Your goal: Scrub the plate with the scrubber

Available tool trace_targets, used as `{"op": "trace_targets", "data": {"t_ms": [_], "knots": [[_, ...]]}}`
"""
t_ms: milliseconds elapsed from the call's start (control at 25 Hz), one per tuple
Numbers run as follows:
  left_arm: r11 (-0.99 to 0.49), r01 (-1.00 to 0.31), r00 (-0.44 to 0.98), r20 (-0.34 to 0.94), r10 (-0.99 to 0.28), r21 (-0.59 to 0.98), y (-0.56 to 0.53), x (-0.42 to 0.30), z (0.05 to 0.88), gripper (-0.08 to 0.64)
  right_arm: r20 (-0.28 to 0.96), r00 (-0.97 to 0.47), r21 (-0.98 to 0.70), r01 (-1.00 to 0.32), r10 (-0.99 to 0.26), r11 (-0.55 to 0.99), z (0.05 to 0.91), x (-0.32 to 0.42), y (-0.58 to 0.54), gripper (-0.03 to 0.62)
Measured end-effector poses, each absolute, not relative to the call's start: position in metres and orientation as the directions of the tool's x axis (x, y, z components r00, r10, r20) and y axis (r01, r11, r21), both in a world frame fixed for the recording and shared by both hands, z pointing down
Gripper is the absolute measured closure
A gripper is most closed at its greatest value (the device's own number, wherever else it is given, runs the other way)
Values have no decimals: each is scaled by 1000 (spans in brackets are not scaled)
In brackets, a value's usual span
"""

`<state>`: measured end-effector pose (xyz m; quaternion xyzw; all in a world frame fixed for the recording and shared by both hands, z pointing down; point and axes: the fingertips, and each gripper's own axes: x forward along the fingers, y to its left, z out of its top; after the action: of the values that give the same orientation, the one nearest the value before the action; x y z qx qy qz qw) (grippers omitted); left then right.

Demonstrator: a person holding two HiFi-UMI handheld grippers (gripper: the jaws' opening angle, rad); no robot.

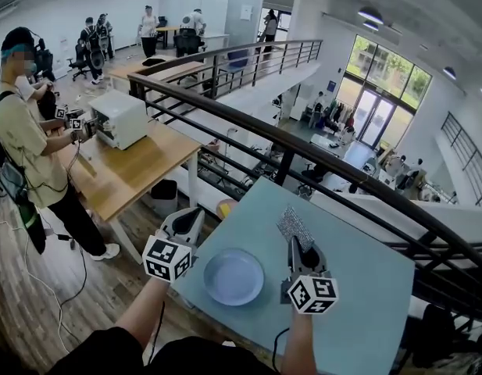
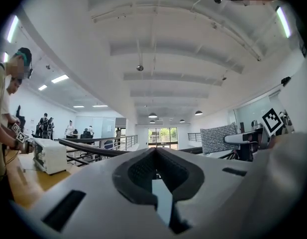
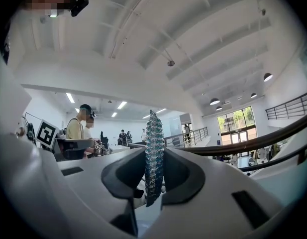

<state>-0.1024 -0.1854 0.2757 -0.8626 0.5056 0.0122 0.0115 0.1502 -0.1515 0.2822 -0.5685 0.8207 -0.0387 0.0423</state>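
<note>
The right hand-held gripper (image 3: pixel 154 156) clamps the limp-looking scrubber (image 3: pixel 154 133) by its edge; the left hand-held gripper (image 2: pixel 155 152), jaws together, hangs beside the probably slippery plate (image 1: pixel 234 276).

Bright, even light comes from tall glazed windows (image 1: pixel 377 104) and white ceiling strip lamps (image 2: pixel 60 78); the pale blue round plate (image 1: pixel 234 276) casts hardly any shadow. Gripper views bulge fisheye-like, corners black, foreground soft.
</note>
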Motion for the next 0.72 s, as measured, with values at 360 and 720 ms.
{"op": "trace_targets", "data": {"t_ms": [360, 720], "knots": [[-500, -866, 500, -52, -864, -13, -186, -93, 273, 552, -39, -341, -114, -932, -939, 343, 284, 156, -151, 509], [-498, -867, 498, -56, -865, -17, -184, -90, 270, 552, -33, -337, -114, -934, -941, 338, 285, 158, -150, 509]]}}
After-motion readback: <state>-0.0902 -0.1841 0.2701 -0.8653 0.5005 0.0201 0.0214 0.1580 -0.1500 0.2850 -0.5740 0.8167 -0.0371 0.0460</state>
